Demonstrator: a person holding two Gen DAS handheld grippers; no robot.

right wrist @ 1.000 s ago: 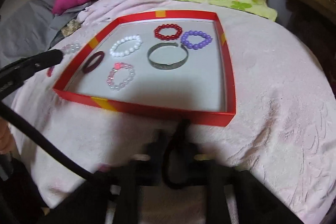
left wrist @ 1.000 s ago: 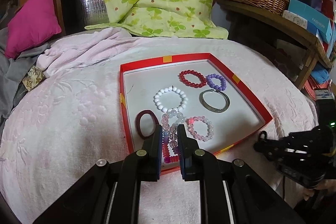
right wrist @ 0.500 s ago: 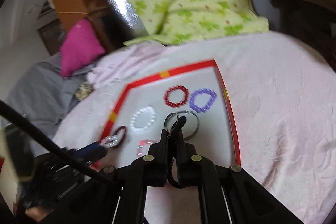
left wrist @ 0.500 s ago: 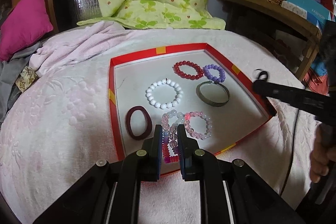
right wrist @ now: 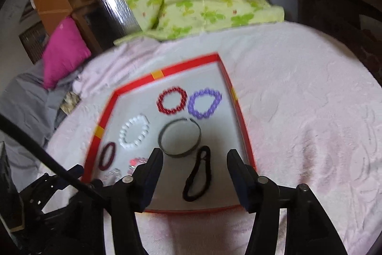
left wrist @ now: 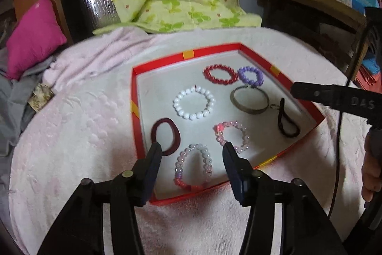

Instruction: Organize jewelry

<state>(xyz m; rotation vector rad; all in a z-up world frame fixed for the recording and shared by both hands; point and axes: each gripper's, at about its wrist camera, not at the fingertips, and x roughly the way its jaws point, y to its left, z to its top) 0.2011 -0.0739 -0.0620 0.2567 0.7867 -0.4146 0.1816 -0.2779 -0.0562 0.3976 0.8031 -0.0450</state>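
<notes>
In the red tray (left wrist: 136,97), near edge: mixed clear-and-pink bead bracelet (left wrist: 192,167), lying flat, free.
Lie from left gripper (left wrist: 192,149): straight ahead and just below, framed by both fingers (left wrist: 154,159), long axis running along the pointing line.
Left fingers: spread, just been opening, pressing on nothing.
Tray's right side: black hair tie (right wrist: 198,175), long axis also running away, ahead of right gripper (right wrist: 194,157).
Right fingers: spread, just been opening, nothing pinched.
Nearer hand: left for bracelet, right for tie.
</notes>
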